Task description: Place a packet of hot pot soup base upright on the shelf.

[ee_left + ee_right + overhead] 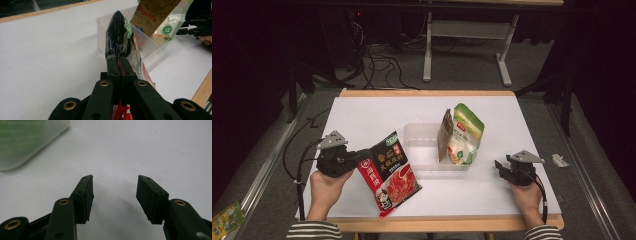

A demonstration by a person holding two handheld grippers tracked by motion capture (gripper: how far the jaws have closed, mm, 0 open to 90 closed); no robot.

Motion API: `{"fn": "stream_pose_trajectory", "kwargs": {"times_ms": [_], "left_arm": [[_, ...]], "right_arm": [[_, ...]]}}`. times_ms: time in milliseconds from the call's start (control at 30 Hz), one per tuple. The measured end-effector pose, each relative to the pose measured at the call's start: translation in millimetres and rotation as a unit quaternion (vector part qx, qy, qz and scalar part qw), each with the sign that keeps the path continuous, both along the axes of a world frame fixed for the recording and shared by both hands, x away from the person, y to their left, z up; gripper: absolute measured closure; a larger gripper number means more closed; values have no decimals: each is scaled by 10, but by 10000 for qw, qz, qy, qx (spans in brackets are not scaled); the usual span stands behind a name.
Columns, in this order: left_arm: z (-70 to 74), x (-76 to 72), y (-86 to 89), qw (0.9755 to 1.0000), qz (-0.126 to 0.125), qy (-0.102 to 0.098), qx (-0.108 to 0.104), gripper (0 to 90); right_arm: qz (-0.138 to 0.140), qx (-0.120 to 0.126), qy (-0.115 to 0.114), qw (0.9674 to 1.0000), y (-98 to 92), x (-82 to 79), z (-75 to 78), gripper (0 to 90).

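At the left, the left hand-held gripper (354,161) is clamped on the edge of a red-and-black noodle packet (388,172), which hangs tilted just above the white tabletop (362,115), near the left wall of the clear plastic bin (422,145). That bin already holds a brown packet (445,134) and a green-and-white pouch (466,135) standing on end, so the step in hand looks like carrying the noodle packet over; next it likely needs lifting above the rim and lowering into the free left part. At the right, the right hand-held gripper (501,166) rests with jaws apart, grasping nothing.
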State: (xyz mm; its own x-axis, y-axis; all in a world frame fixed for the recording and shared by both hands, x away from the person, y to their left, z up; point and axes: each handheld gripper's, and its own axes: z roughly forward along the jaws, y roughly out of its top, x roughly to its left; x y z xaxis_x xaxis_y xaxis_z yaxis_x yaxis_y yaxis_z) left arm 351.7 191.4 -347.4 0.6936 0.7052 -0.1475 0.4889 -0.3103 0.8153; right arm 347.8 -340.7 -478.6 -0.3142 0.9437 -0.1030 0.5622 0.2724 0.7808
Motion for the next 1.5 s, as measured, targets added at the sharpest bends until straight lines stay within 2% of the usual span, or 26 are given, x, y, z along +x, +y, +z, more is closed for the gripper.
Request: {"fn": "stream_pose_trajectory", "kwargs": {"times_ms": [167, 567, 867, 1400, 1500], "left_arm": [[134, -56, -72, 9998, -110, -131, 72, 900], [367, -78, -238, 9994, -223, -268, -24, 900], [506, 31, -343, 9992, -214, -286, -175, 900], [690, 303, -536, 9991, -93, -362, -222, 900], [714, 366, -556, 9991, -46, -313, -276, 900]], "right_arm": [[14, 9, -8, 10000, -4, 0, 0, 483], [11, 37, -21, 10000, -7, -6, 2, 482], [4, 25, -35, 10000, -4, -9, 3, 482], [13, 12, -86, 10000, -6, -16, 3, 481], [11, 16, -81, 10000, -4, -16, 3, 480]]}}
